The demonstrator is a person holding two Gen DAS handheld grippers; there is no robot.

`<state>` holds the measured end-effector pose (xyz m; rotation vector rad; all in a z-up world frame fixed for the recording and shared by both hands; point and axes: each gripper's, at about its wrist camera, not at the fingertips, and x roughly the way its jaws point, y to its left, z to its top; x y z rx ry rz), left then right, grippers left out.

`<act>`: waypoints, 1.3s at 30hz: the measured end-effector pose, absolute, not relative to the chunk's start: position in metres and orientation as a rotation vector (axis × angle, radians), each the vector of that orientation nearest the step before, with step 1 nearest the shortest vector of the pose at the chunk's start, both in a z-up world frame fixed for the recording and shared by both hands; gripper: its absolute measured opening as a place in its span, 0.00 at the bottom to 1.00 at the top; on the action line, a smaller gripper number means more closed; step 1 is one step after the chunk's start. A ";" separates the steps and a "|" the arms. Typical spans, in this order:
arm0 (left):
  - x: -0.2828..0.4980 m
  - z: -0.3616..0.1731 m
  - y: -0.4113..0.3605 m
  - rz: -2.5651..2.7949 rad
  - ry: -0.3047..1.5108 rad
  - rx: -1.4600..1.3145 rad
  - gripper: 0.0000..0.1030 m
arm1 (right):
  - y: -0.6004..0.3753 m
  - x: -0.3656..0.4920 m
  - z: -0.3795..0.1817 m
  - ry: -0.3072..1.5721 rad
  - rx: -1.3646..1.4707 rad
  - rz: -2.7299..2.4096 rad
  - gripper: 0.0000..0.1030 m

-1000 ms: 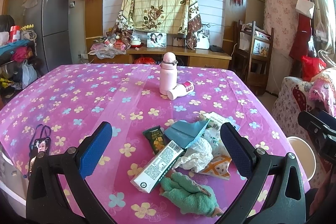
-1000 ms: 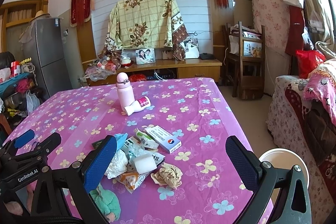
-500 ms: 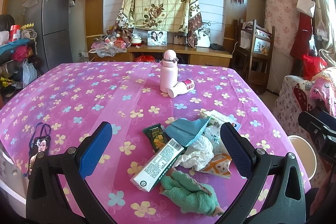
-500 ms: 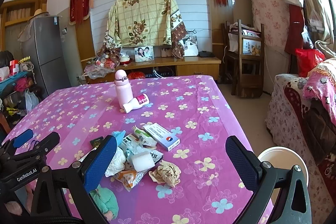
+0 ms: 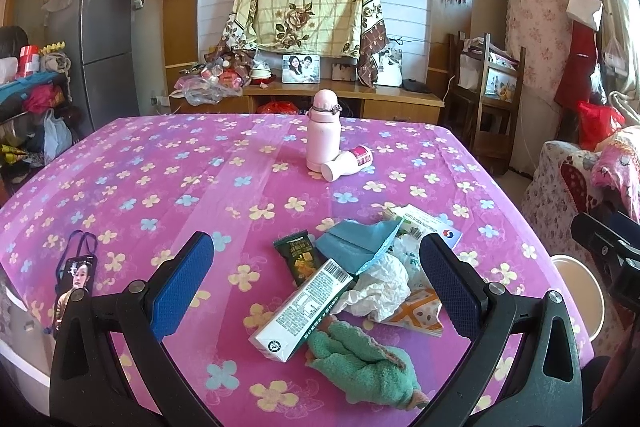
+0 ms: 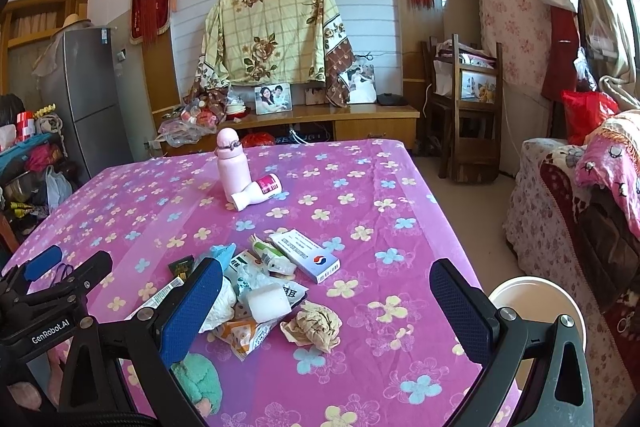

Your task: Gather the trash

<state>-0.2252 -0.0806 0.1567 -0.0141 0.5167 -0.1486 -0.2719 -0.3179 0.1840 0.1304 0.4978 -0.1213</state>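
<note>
Left gripper (image 5: 316,283), seen through its own wrist camera, is hanging wide open above the near edge of the table (image 5: 120,187), gripping nothing. Between its blue pads (image 5: 182,285) the trash pile is lying: a white barcoded carton (image 5: 304,311) at 6 o'clock, a dark green snack wrapper (image 5: 298,257) at 11 o'clock of it, a teal folded paper (image 5: 360,245), a crumpled white tissue (image 5: 380,289) and a green towel (image 5: 360,367) nearest the camera. Judging by that framing, the gripper is lining up for a first pick. A pink flask (image 5: 323,135) is standing at 12 o'clock, a white bottle (image 5: 346,163) lying against its base. The carton's small print is unreadable.

Right gripper (image 6: 326,307), in its own view, is also spread fully and holding nothing. Ahead of it are lying a white box with a red-blue roundel (image 6: 306,255), a white roll (image 6: 268,303) and a brown paper wad (image 6: 314,325). A white bin (image 6: 538,303) is sitting off the table at 4 o'clock, probably where the trash is going. "GenRobot.AI" is reading on the other gripper's body at 8 o'clock.
</note>
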 end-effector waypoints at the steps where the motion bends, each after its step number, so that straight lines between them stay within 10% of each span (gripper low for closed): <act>1: -0.225 0.157 -0.081 -0.148 0.517 -0.014 0.99 | -0.319 -0.272 0.183 0.500 0.132 -0.121 1.00; 27: -0.198 0.134 -0.062 -0.157 0.608 0.068 0.99 | -0.337 -0.250 0.136 0.690 0.122 -0.064 1.00; 39: -0.176 0.090 -0.137 -0.387 0.761 0.211 0.87 | -0.346 -0.218 0.078 0.819 0.198 0.046 0.78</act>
